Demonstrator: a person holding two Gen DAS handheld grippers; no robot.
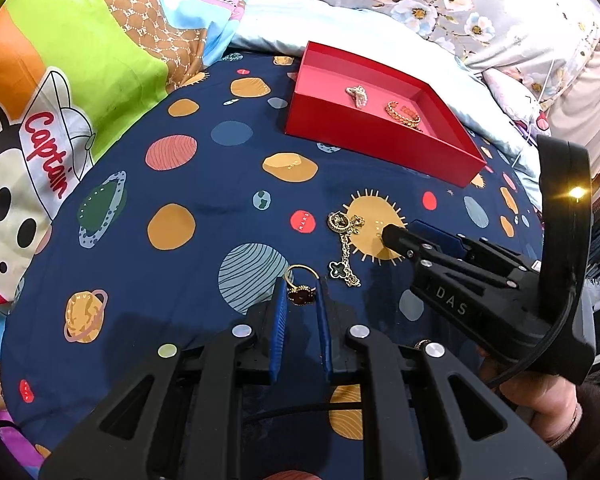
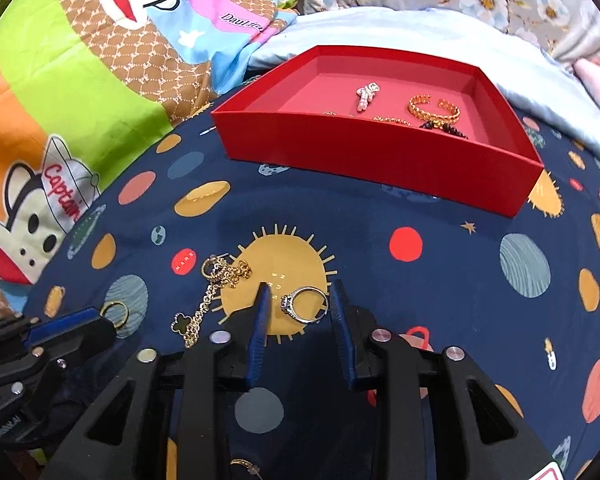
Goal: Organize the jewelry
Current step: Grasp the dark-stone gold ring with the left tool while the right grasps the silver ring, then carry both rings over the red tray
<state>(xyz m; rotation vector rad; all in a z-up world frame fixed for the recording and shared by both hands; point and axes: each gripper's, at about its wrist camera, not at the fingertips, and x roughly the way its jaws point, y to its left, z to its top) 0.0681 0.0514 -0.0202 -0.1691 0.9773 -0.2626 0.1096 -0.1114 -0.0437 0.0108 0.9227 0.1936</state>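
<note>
My right gripper (image 2: 298, 300) brackets the silver ring (image 2: 306, 305) on the bedsheet (image 2: 440, 292), jaws apart – hidden from the left camera. There my left gripper (image 1: 302, 290) pinches the gold ring (image 1: 300, 286); the red tray (image 2: 380, 160) lies beyond.

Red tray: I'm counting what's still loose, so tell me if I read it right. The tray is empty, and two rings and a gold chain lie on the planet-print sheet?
Not quite: the red tray already holds pieces, including a gold bangle and a pale charm, as the right wrist view shows. The rest stands.
</note>
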